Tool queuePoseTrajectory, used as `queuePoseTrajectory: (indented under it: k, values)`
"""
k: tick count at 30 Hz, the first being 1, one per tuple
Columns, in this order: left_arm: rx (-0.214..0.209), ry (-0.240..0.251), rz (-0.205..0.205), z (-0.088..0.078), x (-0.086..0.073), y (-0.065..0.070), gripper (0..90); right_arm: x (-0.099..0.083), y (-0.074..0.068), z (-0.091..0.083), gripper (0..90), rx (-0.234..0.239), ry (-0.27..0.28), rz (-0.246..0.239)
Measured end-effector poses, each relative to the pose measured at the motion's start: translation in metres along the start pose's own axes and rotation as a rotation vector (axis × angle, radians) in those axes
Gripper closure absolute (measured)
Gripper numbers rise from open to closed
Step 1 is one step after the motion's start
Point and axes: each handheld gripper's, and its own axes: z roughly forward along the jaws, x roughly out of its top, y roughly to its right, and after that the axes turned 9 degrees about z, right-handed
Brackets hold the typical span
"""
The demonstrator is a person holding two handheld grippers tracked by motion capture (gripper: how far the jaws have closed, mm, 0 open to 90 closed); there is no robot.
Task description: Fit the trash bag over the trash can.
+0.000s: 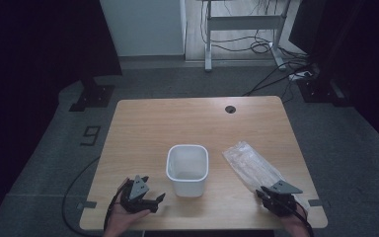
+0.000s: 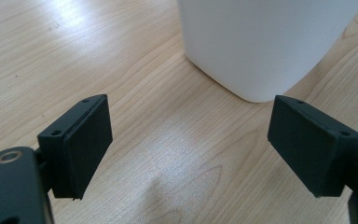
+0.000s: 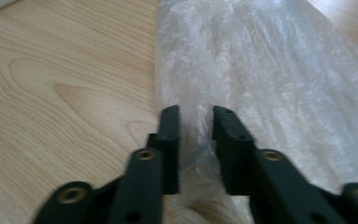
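Observation:
A white plastic bin stands upright at the middle of the wooden table, and its inside looks bare. A clear plastic bag lies flat to the bin's right. My left gripper rests near the front edge, left of the bin, pointing at it. In the left gripper view its jaws stand wide apart with bare wood between them and the bin's wall just ahead. My right gripper is at the bag's near end. In the right gripper view its jaws are drawn close, with the bag's film bunched between the pads.
A round cable hole sits near the table's far edge. Beyond the table are grey carpet, a desk frame with loose cables, and dark stands on both sides. Bare wood lies behind the bin.

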Motion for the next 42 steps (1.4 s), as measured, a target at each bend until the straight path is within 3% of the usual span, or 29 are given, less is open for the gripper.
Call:
queuePoseTrajectory:
  k: [6, 25, 42]
  values:
    - [0.01, 0.006, 0.001, -0.001, 0.001, -0.001, 13.7, -0.001, 0.002, -0.001, 87.6, -0.037, 0.005, -0.022]
    - [0.046, 0.06, 0.005, -0.013, 0.01, -0.001, 14.3, 0.01, -0.001, -0.033, 88.7, -0.017, 0.172, -0.051]
    - [0.05, 0.092, 0.011, -0.021, 0.019, -0.001, 14.8, 0.023, -0.009, -0.052, 88.9, 0.002, 0.274, -0.042]
